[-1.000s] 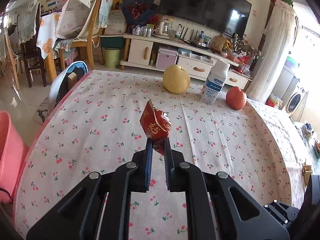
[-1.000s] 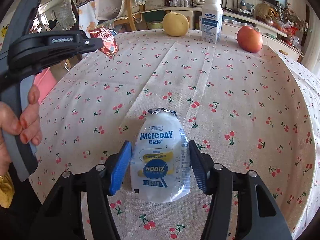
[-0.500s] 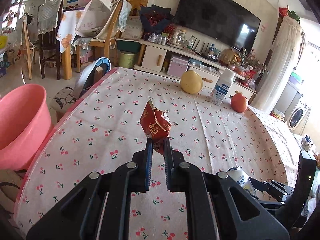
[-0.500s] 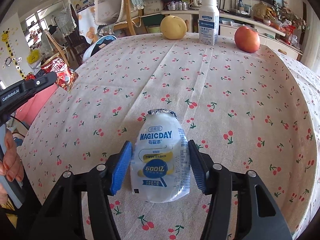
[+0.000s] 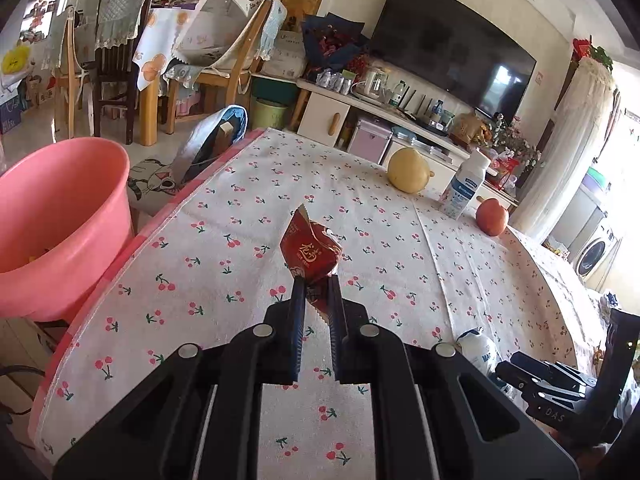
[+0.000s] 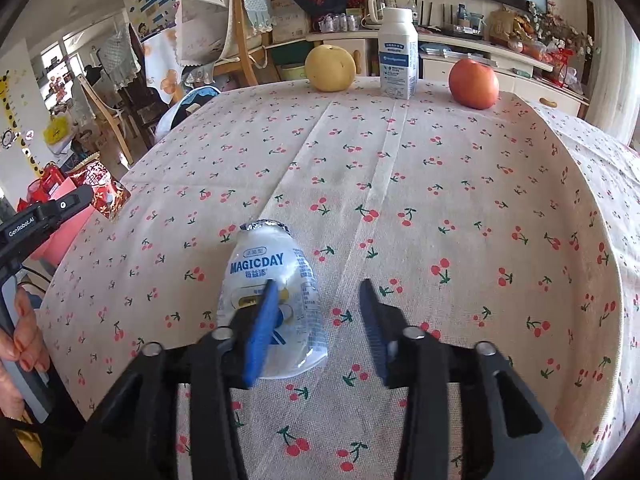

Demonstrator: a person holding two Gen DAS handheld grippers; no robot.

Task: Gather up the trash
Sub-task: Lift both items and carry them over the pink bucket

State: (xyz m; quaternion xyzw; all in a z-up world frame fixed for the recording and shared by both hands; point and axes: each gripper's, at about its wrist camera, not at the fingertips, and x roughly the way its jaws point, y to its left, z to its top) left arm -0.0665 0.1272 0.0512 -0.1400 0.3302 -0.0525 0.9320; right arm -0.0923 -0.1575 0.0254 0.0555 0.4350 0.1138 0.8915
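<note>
A round table under a cherry-print tablecloth (image 6: 460, 184) fills both views. Beyond its left edge, lower than the tabletop, stands a pink plastic basin (image 5: 60, 220). At the far rim sit a yellow pear (image 6: 330, 67), an upright white milk bottle (image 6: 397, 54) just right of it, and a red apple (image 6: 473, 83) further right, each apart from the next. Near the front edge a crumpled white MAGICDAY yogurt pouch (image 6: 276, 276) lies flat on the cloth. The right gripper (image 6: 320, 292) hangs over it with its jaws closing: the blue left pad crosses the pouch's lower half, the right pad stands clear over bare cloth, and whether the left pad touches the pouch I cannot tell. The left gripper (image 5: 316, 292) has its jaws pressed together on the tail of a red foil snack wrapper (image 5: 310, 250), carried in the air above the cloth near the table's left edge, close to the basin. Fingers (image 6: 24, 340) of the person's left hand wrap that gripper's handle.
</note>
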